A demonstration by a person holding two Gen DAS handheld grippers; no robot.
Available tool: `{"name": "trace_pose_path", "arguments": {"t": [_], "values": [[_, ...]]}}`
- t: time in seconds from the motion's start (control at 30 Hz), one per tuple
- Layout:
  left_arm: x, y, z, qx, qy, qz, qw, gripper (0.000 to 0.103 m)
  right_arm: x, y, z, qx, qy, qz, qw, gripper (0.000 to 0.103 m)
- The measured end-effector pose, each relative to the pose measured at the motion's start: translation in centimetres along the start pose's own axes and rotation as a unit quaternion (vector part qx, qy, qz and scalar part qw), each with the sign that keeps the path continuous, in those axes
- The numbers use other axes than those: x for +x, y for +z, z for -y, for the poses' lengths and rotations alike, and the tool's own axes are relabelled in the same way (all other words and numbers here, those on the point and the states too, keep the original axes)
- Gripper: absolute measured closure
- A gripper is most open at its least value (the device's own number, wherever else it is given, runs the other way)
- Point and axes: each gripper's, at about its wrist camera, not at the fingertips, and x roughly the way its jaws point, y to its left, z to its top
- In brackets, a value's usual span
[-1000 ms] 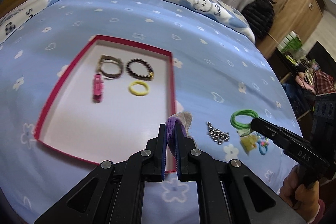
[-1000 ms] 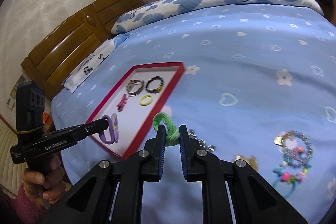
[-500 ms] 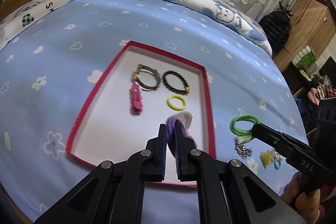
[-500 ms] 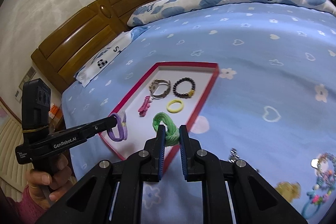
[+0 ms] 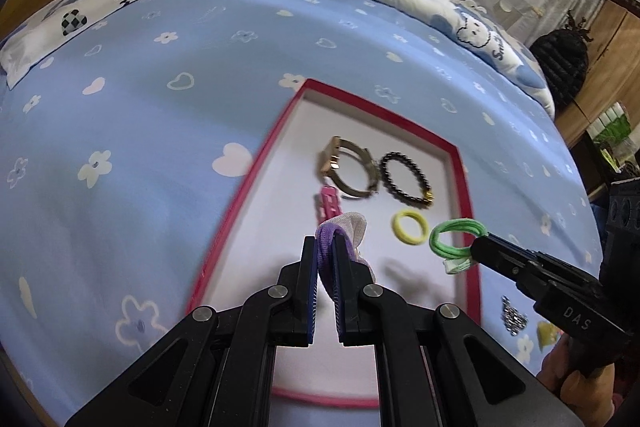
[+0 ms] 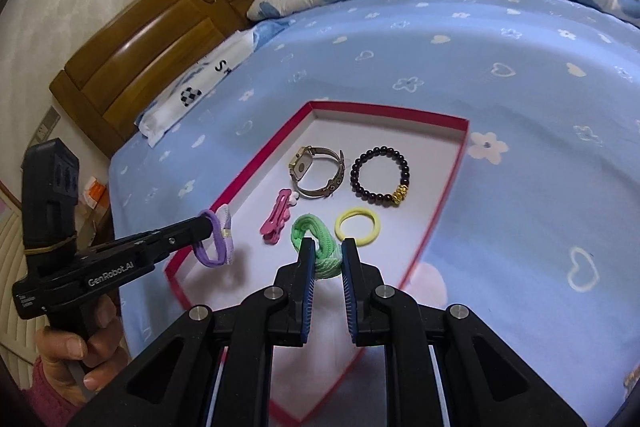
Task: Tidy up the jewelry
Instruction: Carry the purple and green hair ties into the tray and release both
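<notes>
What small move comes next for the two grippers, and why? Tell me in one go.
Probably lower both a little and open them. The left gripper is shut on the purple hair tie and the right gripper on the green hair tie, both held above the white floor of the red-rimmed tray, near the yellow hair tie. Free floor lies beneath each.
</notes>
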Motion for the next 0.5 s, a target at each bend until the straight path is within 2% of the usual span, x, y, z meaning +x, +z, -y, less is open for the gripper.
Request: {"name": "trace_pose_path", "arguments": {"t": [0.23,0.5], "values": [[3.2,1.0,-1.0,-0.009,0.013,-0.018,0.9997,0.097,3.3,0.3,0.0,-0.003,-0.011,-0.030,0.999,0.090],[4.9,1.2,-1.2,-0.011,0.022,-0.028,0.9993,0.097,4.8,0.3,0.5,-0.009,-0.026,-0.047,0.999,0.086]]}}
